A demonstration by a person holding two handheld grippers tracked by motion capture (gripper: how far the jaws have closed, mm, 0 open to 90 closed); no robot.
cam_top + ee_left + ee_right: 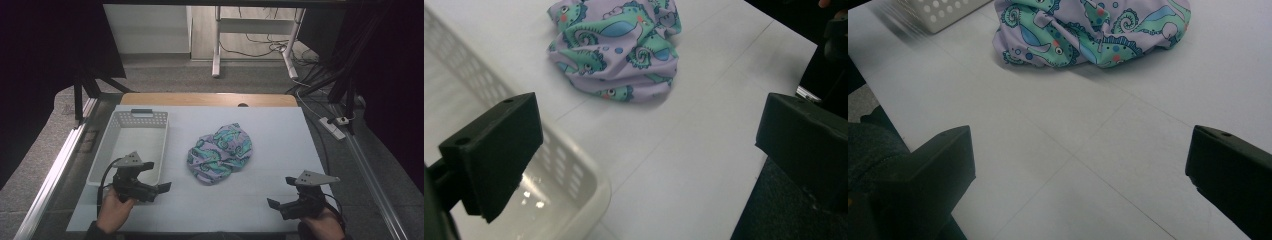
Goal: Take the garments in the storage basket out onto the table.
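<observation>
White tabletop [280, 200], dark curtains around, cables on the floor behind; my left gripper [156, 176] and right gripper [281, 192] both gape wide, holding nothing; the crumpled seahorse cloth [220, 152] lies mid-table beside the white basket [107, 155]; I might pinch only one loose fold and drag it, or knock the basket.

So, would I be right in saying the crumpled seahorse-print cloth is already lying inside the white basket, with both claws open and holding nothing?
Not quite: the seahorse-print cloth lies on the table, beside the white basket and outside it, as the high view shows. The rest holds: the left claw and right claw are open and hold nothing.
</observation>
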